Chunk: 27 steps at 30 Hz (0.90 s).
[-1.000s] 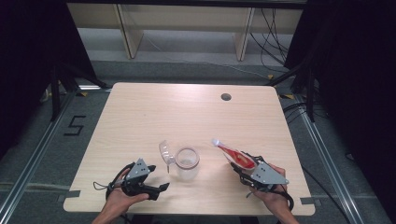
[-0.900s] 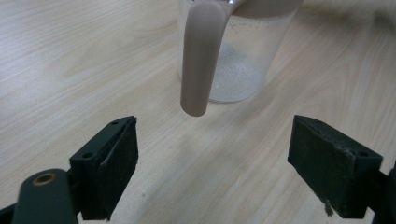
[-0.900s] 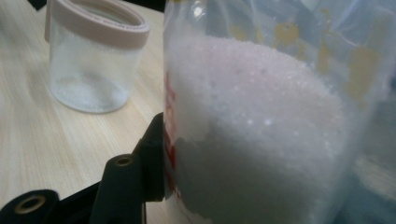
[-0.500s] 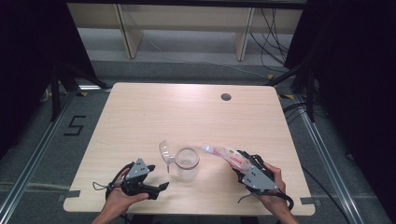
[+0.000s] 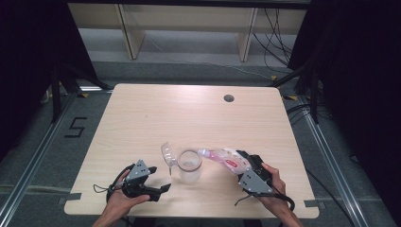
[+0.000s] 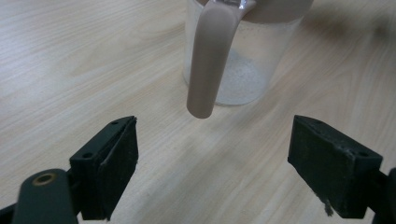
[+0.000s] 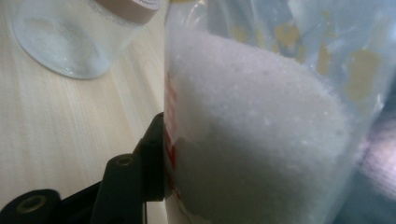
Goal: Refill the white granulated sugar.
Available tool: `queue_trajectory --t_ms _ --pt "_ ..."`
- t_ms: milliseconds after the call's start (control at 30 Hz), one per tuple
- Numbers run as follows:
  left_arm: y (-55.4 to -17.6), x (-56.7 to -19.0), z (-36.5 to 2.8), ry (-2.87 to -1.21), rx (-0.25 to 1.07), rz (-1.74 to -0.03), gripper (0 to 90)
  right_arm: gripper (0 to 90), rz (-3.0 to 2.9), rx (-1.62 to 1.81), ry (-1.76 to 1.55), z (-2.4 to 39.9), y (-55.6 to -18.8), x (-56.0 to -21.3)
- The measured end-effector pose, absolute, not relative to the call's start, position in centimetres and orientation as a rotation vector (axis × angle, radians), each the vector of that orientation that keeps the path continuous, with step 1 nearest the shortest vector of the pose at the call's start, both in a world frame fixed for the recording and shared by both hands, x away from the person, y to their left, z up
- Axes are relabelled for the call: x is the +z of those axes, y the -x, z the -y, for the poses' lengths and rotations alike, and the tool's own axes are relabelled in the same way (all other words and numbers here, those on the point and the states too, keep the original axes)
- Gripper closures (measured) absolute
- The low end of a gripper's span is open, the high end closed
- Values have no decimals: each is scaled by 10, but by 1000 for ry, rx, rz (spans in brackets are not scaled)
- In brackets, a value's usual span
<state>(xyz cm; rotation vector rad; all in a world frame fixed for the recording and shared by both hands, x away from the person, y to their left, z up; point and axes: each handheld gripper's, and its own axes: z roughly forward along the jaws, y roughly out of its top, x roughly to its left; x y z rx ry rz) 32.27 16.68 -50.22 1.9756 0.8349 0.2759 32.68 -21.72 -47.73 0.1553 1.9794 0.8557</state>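
A clear glass jar [image 5: 190, 165] stands near the table's front middle, its hinged lid [image 5: 168, 153] swung open to the left. My right gripper [image 5: 247, 168] is shut on a clear plastic bag of white granules [image 5: 226, 158] with red print, tilted so its narrow end reaches the jar's rim. In the right gripper view the bag [image 7: 261, 121] looms close and the jar [image 7: 70, 42] sits at upper left. My left gripper [image 5: 161, 189] rests open on the table, left of the jar. Its view shows the jar [image 6: 243, 60] and hanging lid [image 6: 210, 60] just ahead of the open jaws.
The light wooden table [image 5: 142, 118] has a round cable hole [image 5: 229, 98] at the back right. Shelving and cables lie on the floor behind the table. A floor marking reads 5 [image 5: 76, 126] at the left.
My right gripper has swung the bag leftwards and tipped it down until its narrow end meets the jar's rim. The left gripper has stayed where it was.
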Motion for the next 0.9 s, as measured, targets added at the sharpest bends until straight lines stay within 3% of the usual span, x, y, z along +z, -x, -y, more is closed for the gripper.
queue_trajectory --t_ms 900 --pt "-323 -500 -166 -1996 292 -817 157 499 -1881 599 57 207 -326 -474"
